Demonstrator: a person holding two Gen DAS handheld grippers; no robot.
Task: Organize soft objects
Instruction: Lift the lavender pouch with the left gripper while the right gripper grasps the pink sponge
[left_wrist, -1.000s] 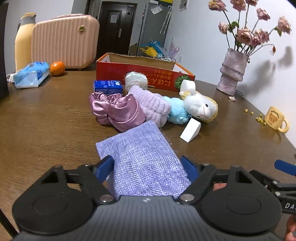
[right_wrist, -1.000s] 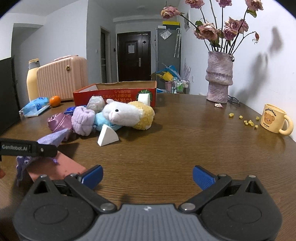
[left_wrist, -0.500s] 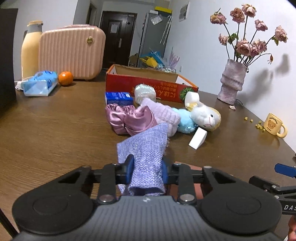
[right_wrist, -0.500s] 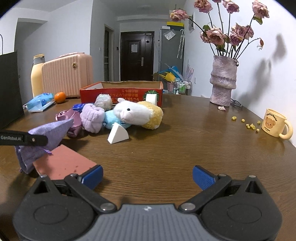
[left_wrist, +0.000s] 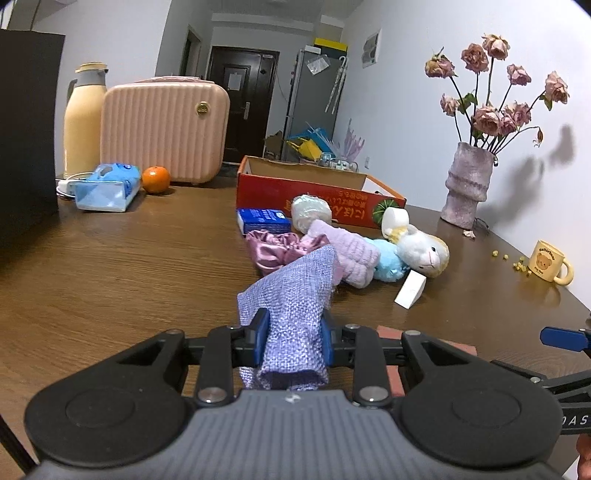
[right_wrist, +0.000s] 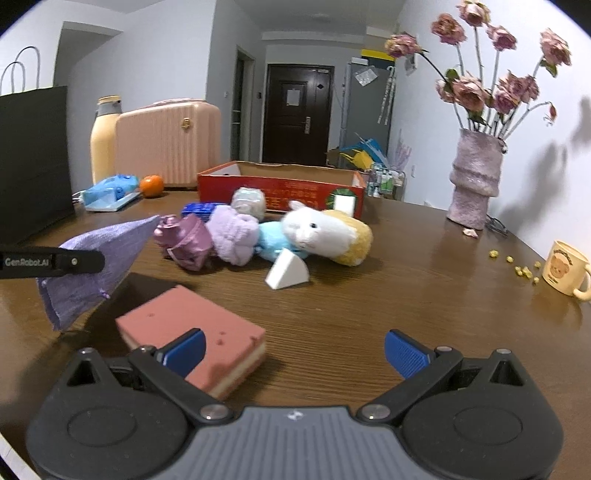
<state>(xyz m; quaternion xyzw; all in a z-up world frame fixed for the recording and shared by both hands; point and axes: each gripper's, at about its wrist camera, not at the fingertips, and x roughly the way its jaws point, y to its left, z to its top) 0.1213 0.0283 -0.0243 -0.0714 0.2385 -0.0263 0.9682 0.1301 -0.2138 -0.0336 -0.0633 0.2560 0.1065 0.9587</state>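
My left gripper (left_wrist: 293, 341) is shut on a lilac woven cloth (left_wrist: 295, 295) and holds it above the table; the cloth also hangs in the right wrist view (right_wrist: 96, 266). My right gripper (right_wrist: 293, 349) is open and empty, low over the table. A pink sponge (right_wrist: 195, 343) lies by its left finger. Further back lies a pile: a satin scrunchie (left_wrist: 273, 247), a lilac fluffy towel (left_wrist: 351, 254), a plush sheep (left_wrist: 421, 251) and a white wedge sponge (left_wrist: 410, 290). A red cardboard box (left_wrist: 314, 197) stands behind them.
A pink case (left_wrist: 162, 129), a cream flask (left_wrist: 85, 118), an orange (left_wrist: 156, 180) and a blue tissue pack (left_wrist: 107, 186) stand at the back left. A black bag (right_wrist: 33, 158) is at far left. A vase of roses (left_wrist: 467, 184) and a yellow mug (left_wrist: 550, 262) stand at the right.
My left gripper closed on the lilac cloth and lifted it off the pink sponge. My right gripper moved forward a little and stayed open.
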